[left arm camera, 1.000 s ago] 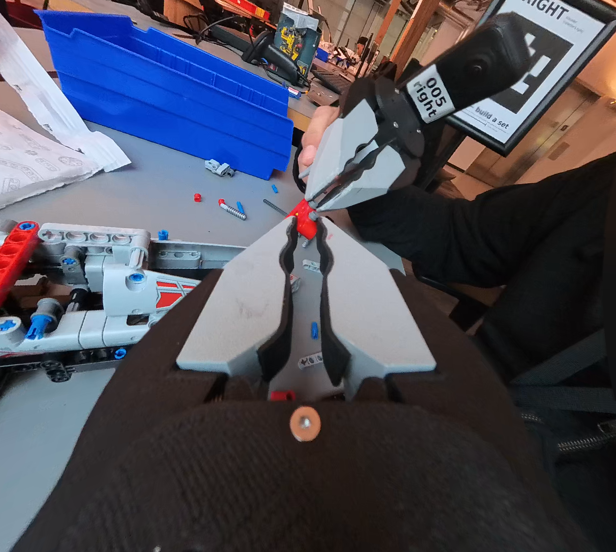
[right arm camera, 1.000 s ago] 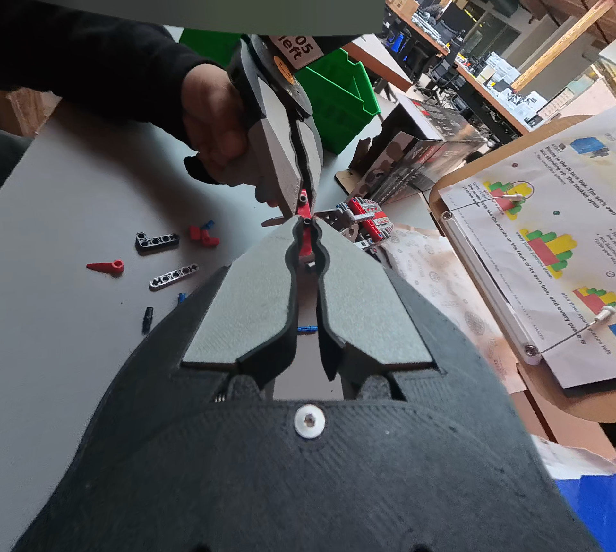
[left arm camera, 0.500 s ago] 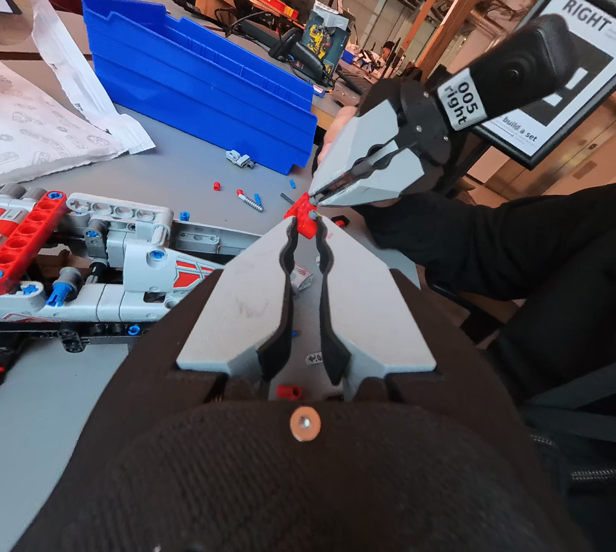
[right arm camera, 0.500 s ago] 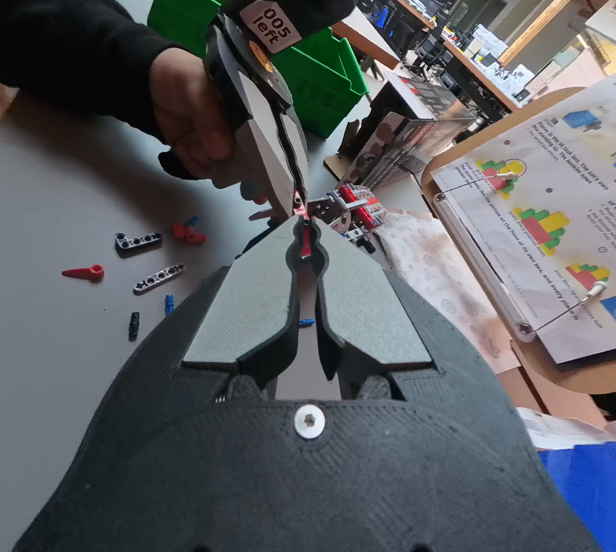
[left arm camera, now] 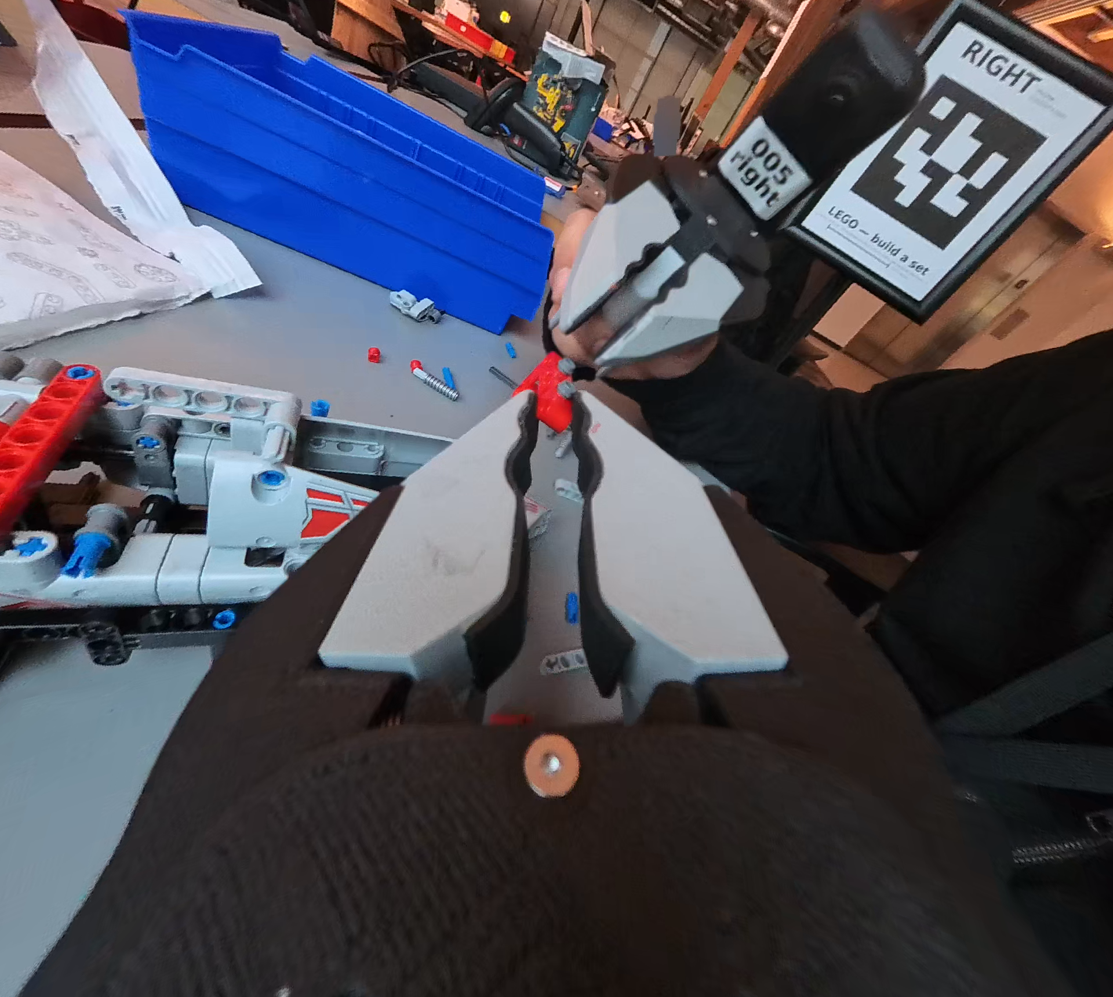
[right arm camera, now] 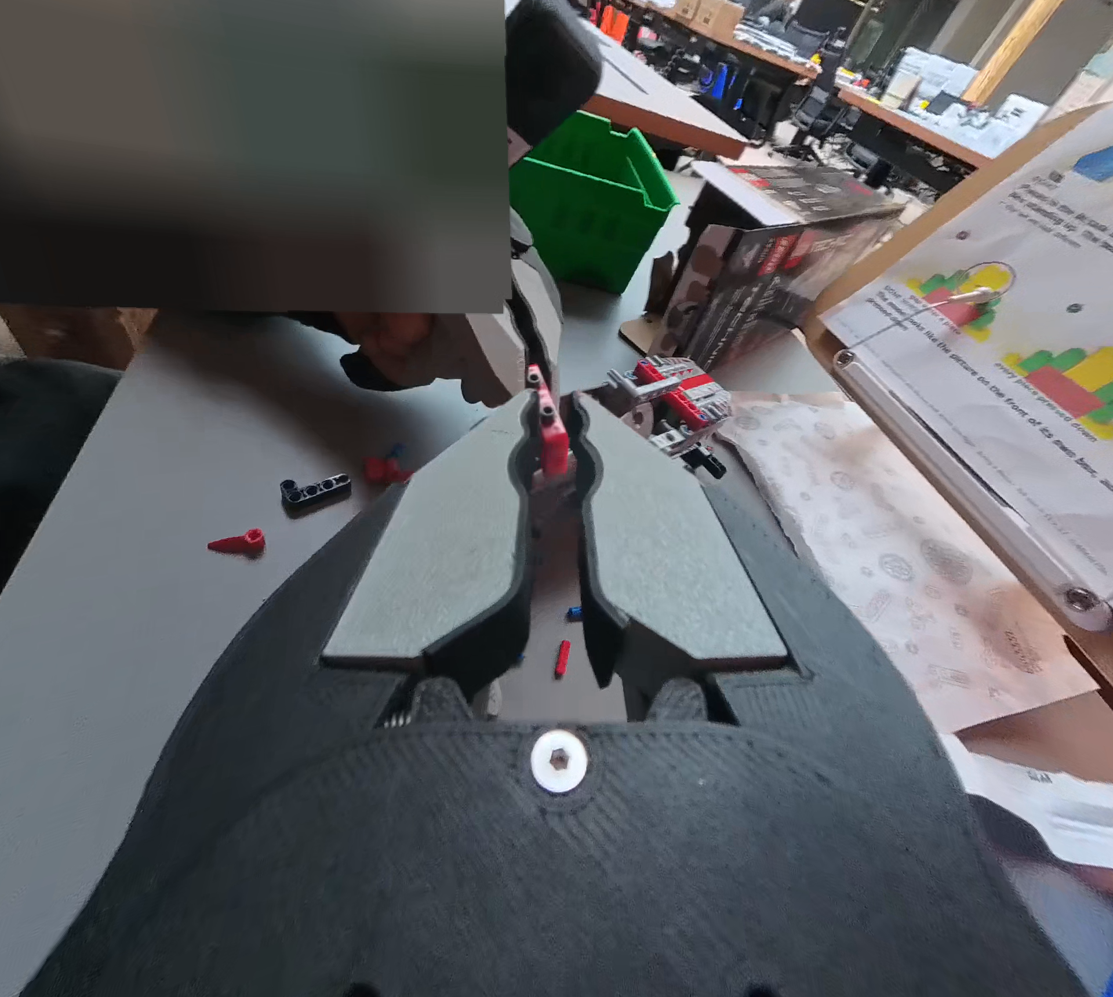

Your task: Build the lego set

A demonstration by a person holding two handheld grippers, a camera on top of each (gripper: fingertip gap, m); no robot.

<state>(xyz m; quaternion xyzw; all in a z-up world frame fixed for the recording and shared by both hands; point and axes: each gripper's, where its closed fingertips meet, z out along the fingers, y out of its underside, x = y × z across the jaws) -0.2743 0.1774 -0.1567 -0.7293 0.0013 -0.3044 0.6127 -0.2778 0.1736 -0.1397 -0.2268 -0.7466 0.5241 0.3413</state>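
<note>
My left gripper is shut on a small red lego piece with two grey pins in its top, held above the grey table. My right gripper faces it, jaws spread, tips just above the pins. In the right wrist view my right gripper is open around the same red piece, which lies against its left finger. The left gripper's fingers come down from above, partly hidden. The half-built grey and red model lies to the left and shows in the right wrist view.
A blue bin, paper bags and loose small parts lie beyond the model. A framed sign stands right. A green bin, lego box, instruction board, black L-beam and red cone piece are around.
My right gripper was shut at the red piece's top and has now opened and lifted slightly off it. The left gripper still holds the red piece.
</note>
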